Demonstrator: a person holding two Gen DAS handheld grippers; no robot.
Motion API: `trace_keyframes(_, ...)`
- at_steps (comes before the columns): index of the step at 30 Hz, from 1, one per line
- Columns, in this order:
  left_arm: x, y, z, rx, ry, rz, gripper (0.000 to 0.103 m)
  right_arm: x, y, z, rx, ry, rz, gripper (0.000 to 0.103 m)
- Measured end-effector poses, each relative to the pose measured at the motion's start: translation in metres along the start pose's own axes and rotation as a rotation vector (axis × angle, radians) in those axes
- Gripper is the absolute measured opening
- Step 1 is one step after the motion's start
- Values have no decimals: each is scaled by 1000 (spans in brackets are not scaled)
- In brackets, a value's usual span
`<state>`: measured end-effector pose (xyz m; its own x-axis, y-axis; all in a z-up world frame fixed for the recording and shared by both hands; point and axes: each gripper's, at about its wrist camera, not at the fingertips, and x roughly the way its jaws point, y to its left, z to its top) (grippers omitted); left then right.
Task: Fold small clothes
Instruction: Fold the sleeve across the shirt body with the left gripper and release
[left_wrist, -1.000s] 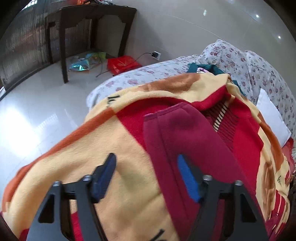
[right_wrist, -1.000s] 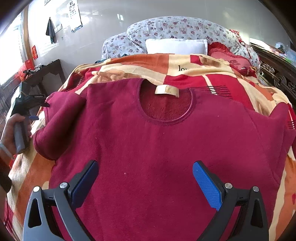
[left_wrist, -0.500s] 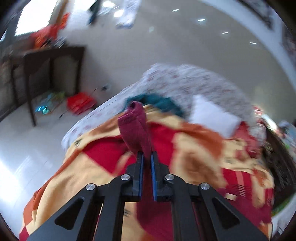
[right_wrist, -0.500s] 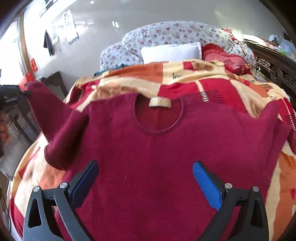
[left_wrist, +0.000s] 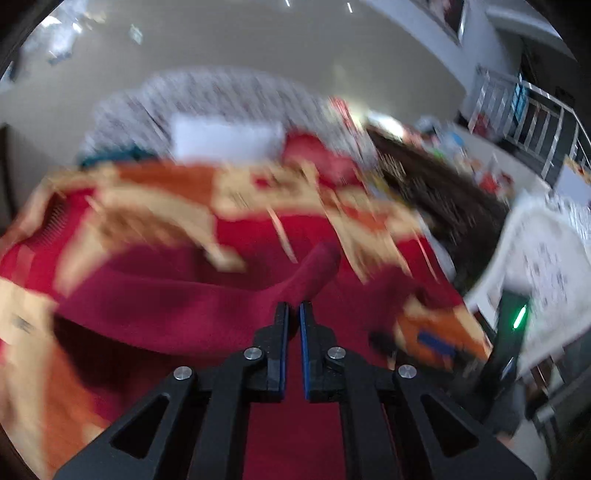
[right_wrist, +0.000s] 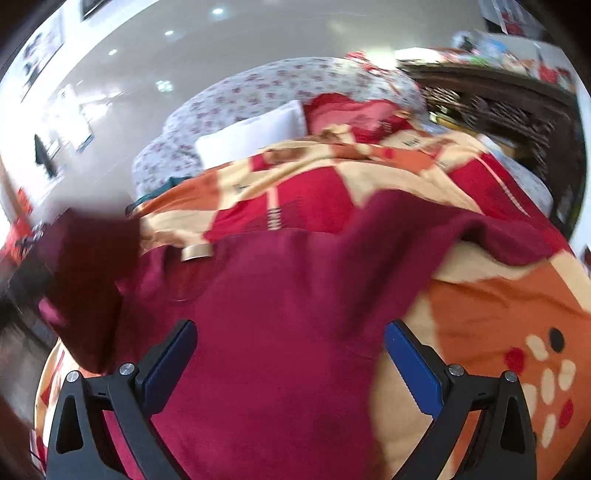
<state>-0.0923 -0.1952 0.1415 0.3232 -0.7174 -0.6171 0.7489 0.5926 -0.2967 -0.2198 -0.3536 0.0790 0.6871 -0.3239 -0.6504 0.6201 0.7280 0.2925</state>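
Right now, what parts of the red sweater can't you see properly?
- Sweater hem: right wrist view, cut off by the bottom edge, behind the open right gripper.
- Sleeve cuff: left wrist view, motion blur smears it; the shut left gripper covers where it is pinched.
- Neck label: right wrist view, too blurred to read.
- Other sleeve: left wrist view, lost in blur.

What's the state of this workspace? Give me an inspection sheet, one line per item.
Surface: blanket, orange, red and cream, spread over a bed.
Job's things: maroon sweater flat on the blanket; its sleeve lifted.
Clutter: white pillow, floral bedding, teal cloth.
Grippers: left hand-held gripper shut on the sleeve; right hand-held gripper open over the sweater, holding nothing.
Cables: nothing seen.
Surroundings: dark carved wood; pictures blurred.
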Motion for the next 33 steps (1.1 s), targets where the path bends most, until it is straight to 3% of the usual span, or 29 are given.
trace_keyframes(3, 42, -17, -35, 36, 73, -16, 6, -4, -27, 2, 55, 7, -23, 103)
trace_keyframes(6, 46, -21, -51, 52, 124, -12, 10, -6, -39, 3, 74, 10, -34, 103)
trace_keyframes(8, 32, -19, -51, 48, 119, -34, 26, -6, -35, 0, 51, 20, -7, 103)
trace_keyframes(10, 4, -6, -48, 41, 54, -5, 63, -3, -26, -4, 10, 46, 25, 103)
trace_keyframes(12, -22, 8, -47, 37, -23, 53, 72, 5, -14, -11, -38, 90, 61, 103)
trace_keyframes(14, -48, 32, -46, 33, -87, 166, 72, 15, -5, -18, -73, 123, 70, 103)
trace_keyframes(17, -64, 71, -44, -11, -104, 287, 72, 32, 9, -28, -115, 156, 79, 103)
trace_keyframes(21, -60, 119, -53, -108, -80, 370, 72, 57, 36, -41, -234, 188, 85, 97)
trace_keyframes(22, -55, 131, -57, -132, -68, 390, 72, 64, 44, -45, -283, 190, 71, 88)
trace_keyframes(23, -52, 136, -59, -142, -59, 399, 72, 71, 50, -48, -333, 184, 17, 71)
trace_keyframes(24, -47, 142, -63, -150, -47, 410, 72, 73, 52, -50, -351, 159, -22, 64)
trace_keyframes(25, -41, 147, -67, -156, -30, 422, 72, 71, 53, -50, -355, 134, -26, 47)
trace_keyframes(26, -33, 151, -71, -162, -12, 429, 72, 68, 53, -47, -348, 127, 1, 21)
trace_keyframes(27, -29, 152, -73, -164, -5, 428, 72, 65, 53, -42, -340, 124, 17, 11)
trace_keyframes(29, -23, 154, -76, -164, 8, 427, 72, 55, 53, -30, -346, 90, 39, 8)
trace_keyframes(33, -14, 153, -80, -150, 25, 428, 72, 28, 57, 2, -391, -61, -20, 7)
